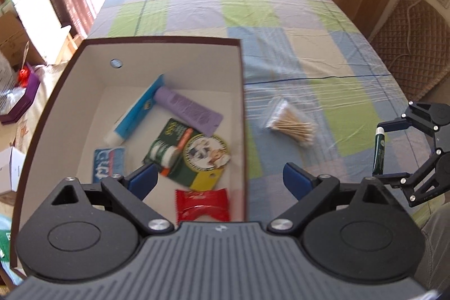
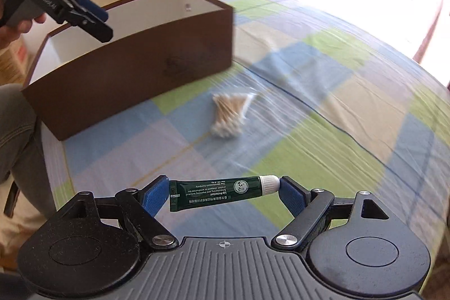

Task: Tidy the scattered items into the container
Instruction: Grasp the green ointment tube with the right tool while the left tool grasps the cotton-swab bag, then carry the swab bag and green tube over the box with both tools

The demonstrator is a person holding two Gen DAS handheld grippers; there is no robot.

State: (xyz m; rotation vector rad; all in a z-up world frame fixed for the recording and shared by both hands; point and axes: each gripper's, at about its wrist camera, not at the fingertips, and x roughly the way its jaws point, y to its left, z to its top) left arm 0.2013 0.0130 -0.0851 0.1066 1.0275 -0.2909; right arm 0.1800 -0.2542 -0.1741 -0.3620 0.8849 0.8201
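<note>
Right wrist: hand-held gripper (image 2: 223,191) level, tube-laden.

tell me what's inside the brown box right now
Inside the box: a blue tube, purple tube, green card pack, blue packet and red packet. The left claw hides the near floor.

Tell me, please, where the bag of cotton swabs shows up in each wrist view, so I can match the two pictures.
Left wrist: the bag of cotton swabs lies right of centre on the checked bedsheet, just right of the brown box.
Right wrist: the bag lies at the centre, right of and in front of the box.
Shared landmark: the brown box.
</note>
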